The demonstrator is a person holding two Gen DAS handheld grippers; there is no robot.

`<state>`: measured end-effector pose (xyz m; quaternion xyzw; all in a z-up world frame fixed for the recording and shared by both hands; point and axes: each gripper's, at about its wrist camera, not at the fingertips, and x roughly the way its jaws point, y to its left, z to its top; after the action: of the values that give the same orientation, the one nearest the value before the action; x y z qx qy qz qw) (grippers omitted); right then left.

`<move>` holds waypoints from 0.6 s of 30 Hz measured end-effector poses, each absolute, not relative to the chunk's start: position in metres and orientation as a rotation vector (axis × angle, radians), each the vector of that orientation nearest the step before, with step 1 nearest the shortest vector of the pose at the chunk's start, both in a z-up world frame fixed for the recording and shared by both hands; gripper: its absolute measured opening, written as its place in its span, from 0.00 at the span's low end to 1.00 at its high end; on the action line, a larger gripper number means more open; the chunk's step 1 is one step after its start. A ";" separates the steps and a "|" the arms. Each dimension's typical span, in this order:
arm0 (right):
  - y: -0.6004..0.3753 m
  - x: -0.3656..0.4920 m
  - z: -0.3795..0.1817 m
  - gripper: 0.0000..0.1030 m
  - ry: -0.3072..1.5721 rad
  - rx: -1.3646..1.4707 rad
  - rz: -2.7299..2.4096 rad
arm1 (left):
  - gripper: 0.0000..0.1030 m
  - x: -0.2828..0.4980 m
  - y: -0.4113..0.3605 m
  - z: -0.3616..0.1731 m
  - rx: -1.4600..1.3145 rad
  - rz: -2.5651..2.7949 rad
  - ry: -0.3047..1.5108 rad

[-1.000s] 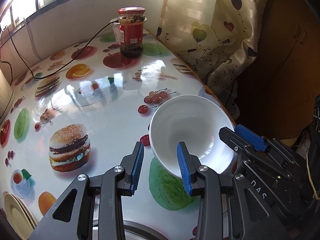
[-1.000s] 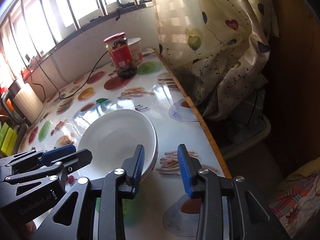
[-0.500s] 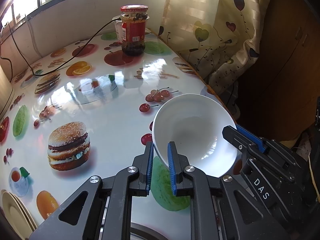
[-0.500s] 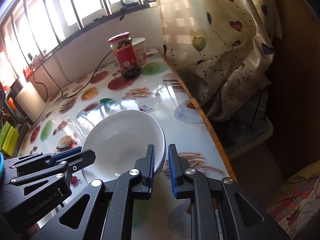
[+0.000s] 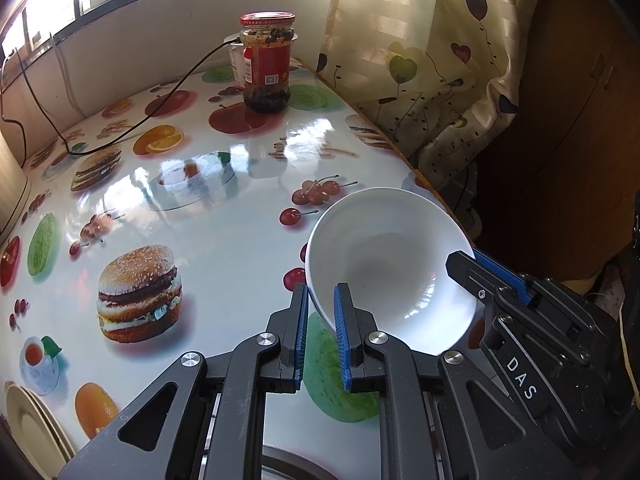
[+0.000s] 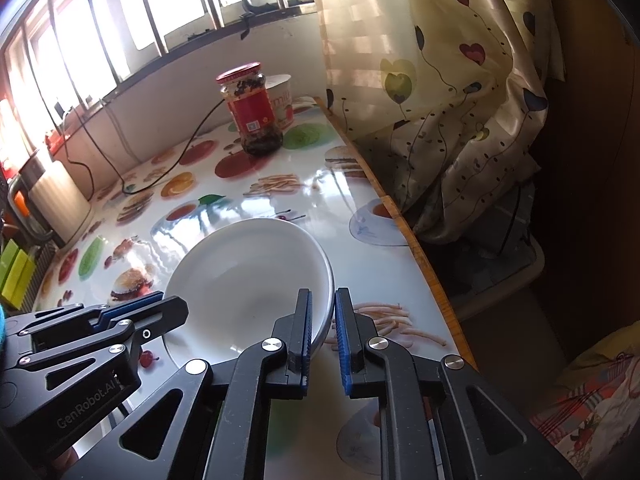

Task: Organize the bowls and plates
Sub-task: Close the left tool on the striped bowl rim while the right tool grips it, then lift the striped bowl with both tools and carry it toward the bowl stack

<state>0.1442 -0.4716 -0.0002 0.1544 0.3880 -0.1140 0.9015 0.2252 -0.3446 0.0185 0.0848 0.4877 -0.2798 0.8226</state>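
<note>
A white bowl (image 5: 394,264) is held tilted above the printed table (image 5: 200,216), near its right edge. My left gripper (image 5: 321,300) is shut on the bowl's near-left rim. My right gripper (image 6: 322,304) is shut on the bowl's right rim; the bowl (image 6: 248,280) fills the middle of the right wrist view. Each gripper shows in the other's view: the right one (image 5: 492,276) at the bowl's right rim, the left one (image 6: 168,308) at its left rim. Cream plates (image 5: 28,424) are stacked at the table's near-left corner.
A red-lidded jar (image 5: 266,64) and a white cup (image 6: 282,100) stand at the far end, with a black cable (image 5: 132,128) across the table. A curtain (image 5: 432,80) hangs past the right table edge. A metal rim (image 5: 288,462) shows below my left gripper.
Both grippers have closed on the bowl's rim from open, and the bowl has tipped up off the table.
</note>
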 end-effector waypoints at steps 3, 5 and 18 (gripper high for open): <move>-0.472 0.144 0.000 0.12 0.803 0.319 -0.237 | 0.13 0.225 -0.345 0.019 0.183 -0.593 1.036; -0.472 0.144 0.000 0.12 0.802 0.317 -0.236 | 0.13 0.226 -0.344 0.018 0.182 -0.595 1.035; -0.474 0.143 0.000 0.11 0.802 0.326 -0.235 | 0.13 0.226 -0.345 0.018 0.170 -0.596 1.042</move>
<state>0.1435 -0.4743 0.0002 0.1578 0.3878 -0.1138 0.9010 0.2260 -0.3445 0.0185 0.0800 0.4897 -0.2800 0.8218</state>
